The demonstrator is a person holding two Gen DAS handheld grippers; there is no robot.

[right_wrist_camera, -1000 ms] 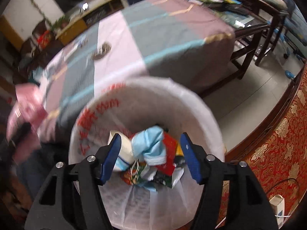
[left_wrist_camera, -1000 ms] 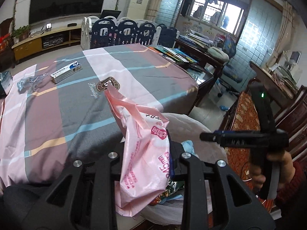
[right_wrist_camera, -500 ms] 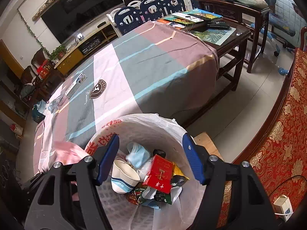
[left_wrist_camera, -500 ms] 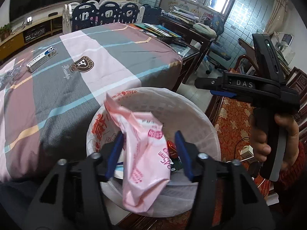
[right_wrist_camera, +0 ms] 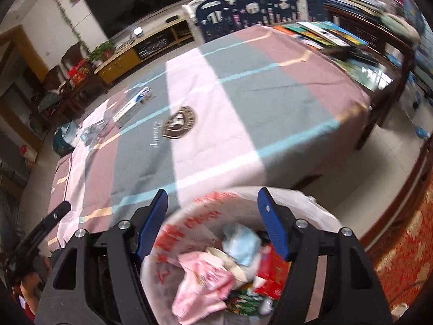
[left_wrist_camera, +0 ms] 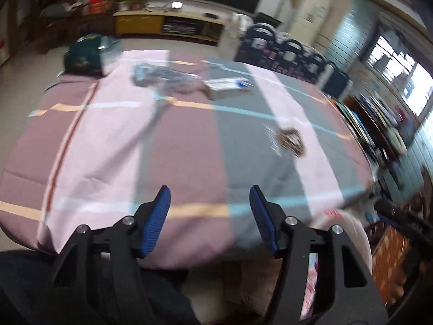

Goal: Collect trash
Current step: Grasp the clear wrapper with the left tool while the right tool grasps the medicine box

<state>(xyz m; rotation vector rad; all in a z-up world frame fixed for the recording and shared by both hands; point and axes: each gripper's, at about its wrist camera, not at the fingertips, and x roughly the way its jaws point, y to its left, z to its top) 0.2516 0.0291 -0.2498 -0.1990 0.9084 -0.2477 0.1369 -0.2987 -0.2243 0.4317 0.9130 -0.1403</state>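
The left tool (left_wrist_camera: 209, 203) has nothing between its blue pads, which are closing at this moment, and it points out over the striped cloth of the desk (left_wrist_camera: 178, 146). The right tool (right_wrist_camera: 212, 208) hangs released and empty above the lined trash bin (right_wrist_camera: 319, 211), its pads spread to either side of the rim. Inside the bin lies the pink plastic bag (right_wrist_camera: 200, 284) with faint red print too smeared to read, next to a pale blue mask (right_wrist_camera: 243, 243), a white paper cup (right_wrist_camera: 227, 260), a red carton (right_wrist_camera: 273, 273) and a green wrapper (right_wrist_camera: 243, 302). The white liner carries large red characters, blurred beyond reading. Farther out on the cloth sits a round brown crest emblem (right_wrist_camera: 180, 122) with cursive lettering beside it, illegible here. Beyond it a white and blue box (left_wrist_camera: 228, 86) and a clear crumpled wrapper (left_wrist_camera: 159, 74) rest near the far end of the desk; the box's print cannot be made out. Colourful books (right_wrist_camera: 324, 36) lie at the other end.
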